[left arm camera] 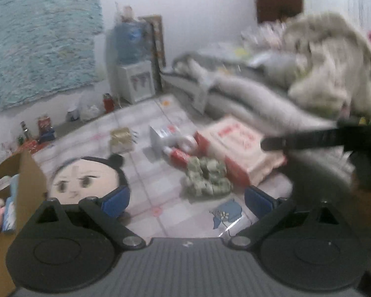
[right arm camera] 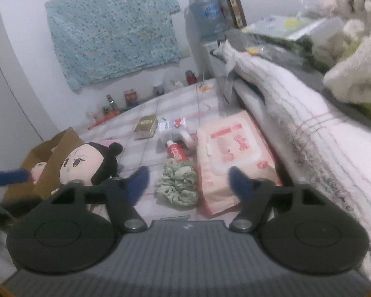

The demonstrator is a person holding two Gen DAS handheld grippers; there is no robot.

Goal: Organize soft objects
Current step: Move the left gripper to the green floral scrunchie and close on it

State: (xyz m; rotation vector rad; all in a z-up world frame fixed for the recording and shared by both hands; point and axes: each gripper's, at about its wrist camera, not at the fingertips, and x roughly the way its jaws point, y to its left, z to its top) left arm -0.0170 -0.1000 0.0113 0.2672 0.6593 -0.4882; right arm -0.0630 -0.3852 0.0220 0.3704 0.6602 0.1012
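Left wrist: left gripper (left arm camera: 186, 199) wide open, empty; doll (left arm camera: 86, 179) behind left finger, green scrunchie (left arm camera: 206, 179) just ahead between fingers.
Right wrist: right gripper (right arm camera: 188, 182) partly open, empty; scrunchie (right arm camera: 179, 184) between fingers, wipes pack (right arm camera: 231, 152) behind right finger.

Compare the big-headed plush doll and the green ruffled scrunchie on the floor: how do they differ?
The plush doll has a printed face and black hair; the green scrunchie is a faceless, ruffled ring.
The plush doll is clearly bulkier than the green scrunchie.
The plush doll sits against the brown cardboard box; the green scrunchie lies beside the pink wipes pack, just in front of a red tube.
Both are soft and rest on the tiled floor, ungripped.
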